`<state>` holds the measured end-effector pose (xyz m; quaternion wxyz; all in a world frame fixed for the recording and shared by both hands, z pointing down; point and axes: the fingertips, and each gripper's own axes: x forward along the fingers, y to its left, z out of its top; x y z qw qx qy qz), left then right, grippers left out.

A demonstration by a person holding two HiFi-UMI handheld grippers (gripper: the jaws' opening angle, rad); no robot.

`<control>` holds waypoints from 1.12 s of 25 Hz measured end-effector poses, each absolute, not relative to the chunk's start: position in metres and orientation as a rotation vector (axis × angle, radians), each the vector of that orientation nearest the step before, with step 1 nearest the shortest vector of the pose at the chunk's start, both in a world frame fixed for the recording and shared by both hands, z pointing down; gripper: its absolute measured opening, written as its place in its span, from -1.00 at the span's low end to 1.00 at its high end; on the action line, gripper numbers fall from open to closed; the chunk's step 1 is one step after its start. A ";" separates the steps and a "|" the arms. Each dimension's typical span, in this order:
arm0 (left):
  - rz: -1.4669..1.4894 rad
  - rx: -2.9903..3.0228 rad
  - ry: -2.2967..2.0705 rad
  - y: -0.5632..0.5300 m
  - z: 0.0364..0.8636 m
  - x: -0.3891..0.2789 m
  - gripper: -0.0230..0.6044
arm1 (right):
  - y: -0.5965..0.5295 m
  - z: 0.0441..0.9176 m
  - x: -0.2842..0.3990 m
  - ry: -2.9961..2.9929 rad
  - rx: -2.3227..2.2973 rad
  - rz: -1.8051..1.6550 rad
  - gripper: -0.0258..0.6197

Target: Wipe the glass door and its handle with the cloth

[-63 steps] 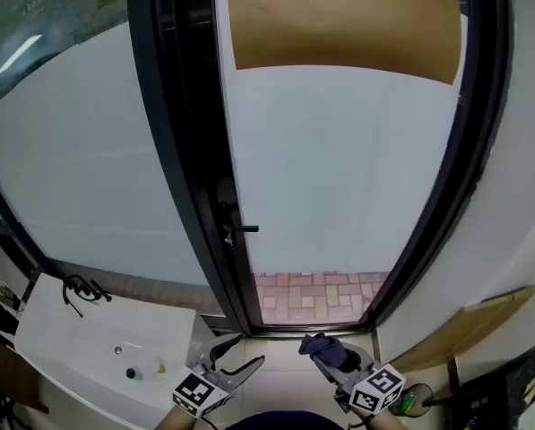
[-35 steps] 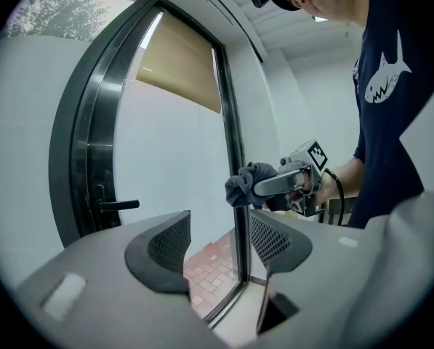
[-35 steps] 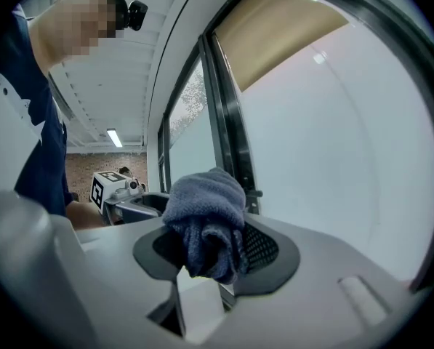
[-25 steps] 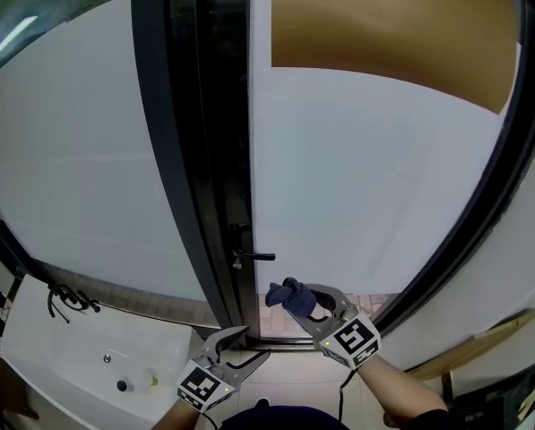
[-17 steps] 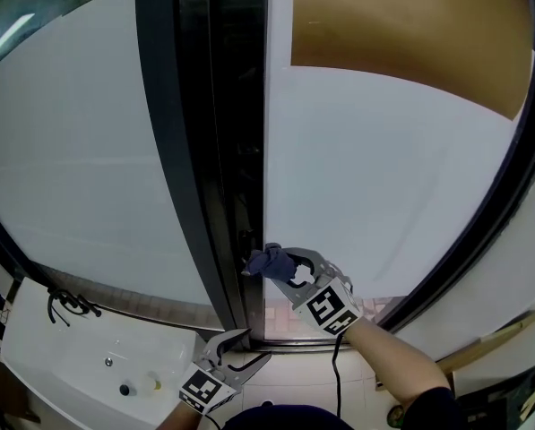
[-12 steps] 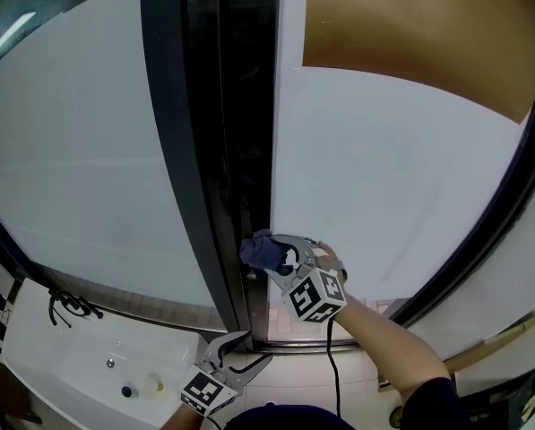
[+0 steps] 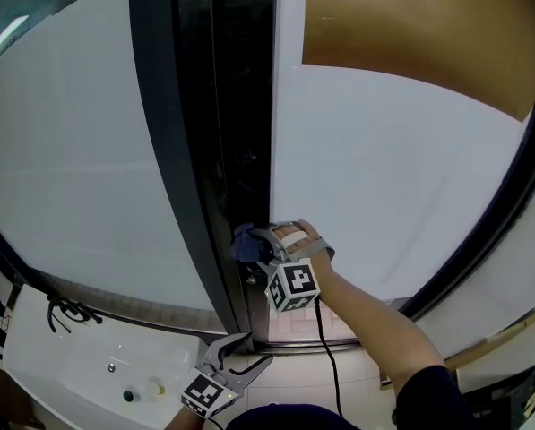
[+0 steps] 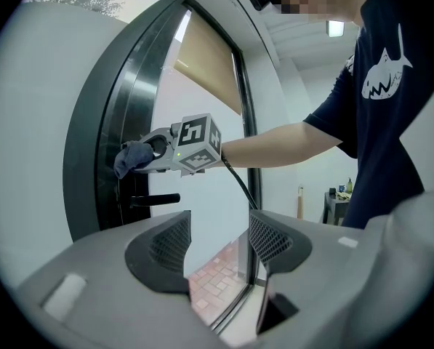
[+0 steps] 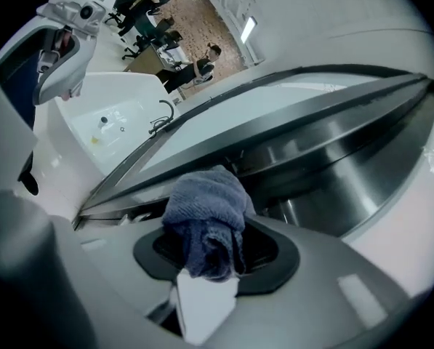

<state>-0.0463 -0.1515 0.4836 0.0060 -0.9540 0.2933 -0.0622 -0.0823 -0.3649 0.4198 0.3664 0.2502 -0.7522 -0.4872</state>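
Observation:
A dark blue cloth (image 7: 245, 243) is bunched in my right gripper (image 7: 256, 245), which is shut on it. The cloth is pressed against the black door frame (image 7: 222, 133), at the left edge of the frosted glass door (image 7: 383, 177). In the left gripper view the cloth (image 8: 131, 157) sits just above the black lever handle (image 8: 155, 199). The right gripper view shows the cloth (image 9: 206, 209) filling the jaws in front of the dark frame. My left gripper (image 7: 249, 349) hangs low near the floor, open and empty (image 8: 218, 238).
A brown blind (image 7: 410, 34) covers the top of the glass. A white basin (image 7: 61, 365) with a black tap (image 7: 65, 310) stands at the lower left. A wooden board (image 7: 496, 334) leans at the lower right. Brick paving shows through the glass's bottom strip.
My right gripper has risen from near the floor and moved left with the cloth, ending against the door frame by the handle. The left gripper stays low and open.

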 end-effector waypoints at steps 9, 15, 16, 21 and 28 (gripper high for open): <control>-0.197 -2.992 0.876 -0.158 0.480 -0.038 -0.14 | -0.367 0.432 -0.044 -1.843 0.647 -1.260 -0.42; -0.207 -2.997 0.838 -0.158 0.483 -0.031 -0.14 | -0.377 0.436 0.004 -1.843 0.728 -1.134 -0.42; -0.202 -3.000 0.834 -0.158 0.481 -0.029 -0.14 | -0.376 0.436 0.013 -1.834 0.737 -1.126 -0.42; -0.202 -3.000 0.814 -0.157 0.481 -0.024 -0.14 | -0.373 0.436 0.061 -1.788 0.789 -1.086 -0.42; -0.217 -3.006 0.798 -0.155 0.486 -0.023 -0.14 | -0.369 0.438 0.137 -1.709 0.883 -0.994 -0.42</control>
